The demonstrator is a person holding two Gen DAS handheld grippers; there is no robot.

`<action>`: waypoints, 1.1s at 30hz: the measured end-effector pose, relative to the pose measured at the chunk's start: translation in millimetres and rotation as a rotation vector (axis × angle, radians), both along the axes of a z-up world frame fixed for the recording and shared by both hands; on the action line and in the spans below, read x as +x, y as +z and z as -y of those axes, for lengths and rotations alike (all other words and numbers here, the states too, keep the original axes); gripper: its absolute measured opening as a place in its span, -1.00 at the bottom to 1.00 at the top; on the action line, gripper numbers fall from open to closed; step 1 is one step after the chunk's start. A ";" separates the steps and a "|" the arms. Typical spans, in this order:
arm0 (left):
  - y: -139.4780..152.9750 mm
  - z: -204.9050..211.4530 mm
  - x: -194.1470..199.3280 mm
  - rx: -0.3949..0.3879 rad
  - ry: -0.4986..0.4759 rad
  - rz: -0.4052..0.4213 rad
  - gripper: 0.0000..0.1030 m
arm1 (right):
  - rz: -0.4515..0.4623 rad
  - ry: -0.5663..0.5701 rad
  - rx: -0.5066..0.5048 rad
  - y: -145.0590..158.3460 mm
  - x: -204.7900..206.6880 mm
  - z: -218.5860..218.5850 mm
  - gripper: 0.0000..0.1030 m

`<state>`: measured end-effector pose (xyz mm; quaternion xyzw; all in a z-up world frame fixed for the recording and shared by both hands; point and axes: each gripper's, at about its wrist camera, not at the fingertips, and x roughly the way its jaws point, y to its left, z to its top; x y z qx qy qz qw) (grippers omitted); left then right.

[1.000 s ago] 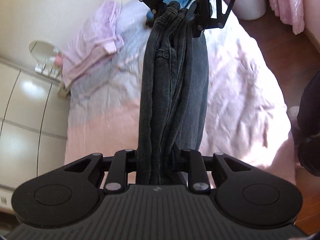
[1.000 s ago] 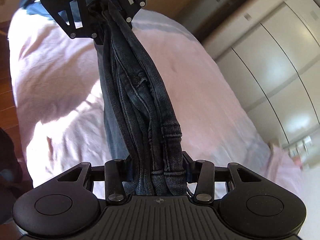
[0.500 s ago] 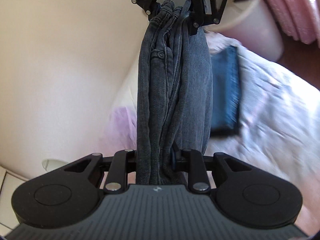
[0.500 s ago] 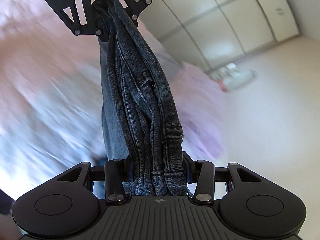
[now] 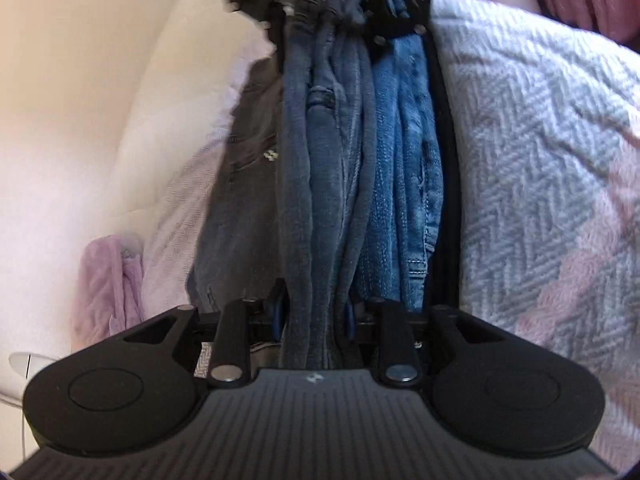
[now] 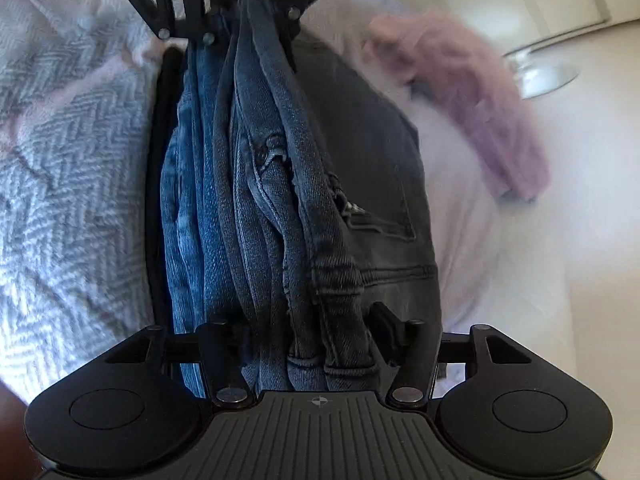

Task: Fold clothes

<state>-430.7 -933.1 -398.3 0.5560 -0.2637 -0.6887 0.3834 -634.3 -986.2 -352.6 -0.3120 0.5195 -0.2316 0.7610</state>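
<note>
A bunched pair of dark grey jeans (image 5: 312,184) is stretched between both grippers, low over the bed. At the bottom of its own view, my left gripper (image 5: 314,316) is shut on one end. My right gripper (image 5: 340,4) pinches the other end at the top. In the right wrist view the right gripper (image 6: 316,332) is shut on the jeans (image 6: 272,184), with the left gripper (image 6: 236,4) opposite. A grey denim panel with a pocket (image 6: 380,184) spreads flat beside the bundle. Folded blue jeans (image 5: 404,160) lie directly underneath.
The bed carries a pink and white herringbone blanket (image 5: 540,160). A crumpled purple garment (image 6: 472,100) lies near the head of the bed. A cream headboard or pillow (image 5: 172,80) borders that side. A white object (image 6: 540,76) stands beyond.
Both grippers carried the stretched jeans from over the middle of the bed toward its head and down. The jeans now hang just above the folded blue jeans.
</note>
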 end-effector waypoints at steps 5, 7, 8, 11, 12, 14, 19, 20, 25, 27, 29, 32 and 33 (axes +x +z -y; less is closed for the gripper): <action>11.1 11.4 6.7 0.027 0.021 -0.028 -0.44 | 0.051 -0.005 -0.040 12.3 -10.4 1.3 0.09; 13.5 17.5 1.4 0.021 0.048 -0.037 -0.49 | 0.072 -0.007 -0.057 17.3 -14.6 1.8 0.02; 15.2 18.8 -3.4 0.006 0.065 -0.049 -0.50 | 0.082 -0.008 -0.065 19.8 -16.6 2.1 0.00; 12.7 21.2 -16.5 -0.021 0.099 -0.074 -0.51 | 0.113 -0.011 -0.089 27.2 -22.9 2.8 -0.01; 7.3 23.1 -21.1 -0.009 0.102 -0.060 -0.51 | 0.120 -0.012 -0.095 27.8 -24.9 3.1 -0.01; -2.2 25.9 -28.4 0.012 0.103 -0.034 -0.54 | 0.092 -0.022 -0.085 7.9 -28.4 3.4 -0.01; 9.3 13.8 -11.2 0.021 0.087 -0.013 -0.51 | 0.025 -0.036 -0.024 -28.8 -38.8 -18.4 0.03; 11.9 12.6 -7.4 0.026 0.091 -0.013 -0.49 | 0.034 -0.044 -0.021 -26.4 -40.1 -21.9 0.05; 38.0 2.9 9.5 0.094 0.129 -0.088 -0.39 | 0.016 -0.106 0.007 -13.3 -42.7 -32.7 0.17; 50.8 -6.9 18.0 0.129 0.157 -0.138 -0.37 | 0.034 -0.144 0.026 -2.5 -42.8 -38.1 0.21; 64.2 -22.4 24.4 0.140 0.184 -0.189 -0.38 | 0.078 -0.191 0.063 9.0 -45.9 -46.7 0.21; 83.6 -32.3 34.2 0.151 0.247 -0.299 -0.38 | 0.195 -0.278 0.155 33.0 -48.6 -54.4 0.21; 86.8 -30.1 36.5 0.151 0.268 -0.335 -0.39 | 0.257 -0.302 0.193 42.5 -50.2 -55.3 0.21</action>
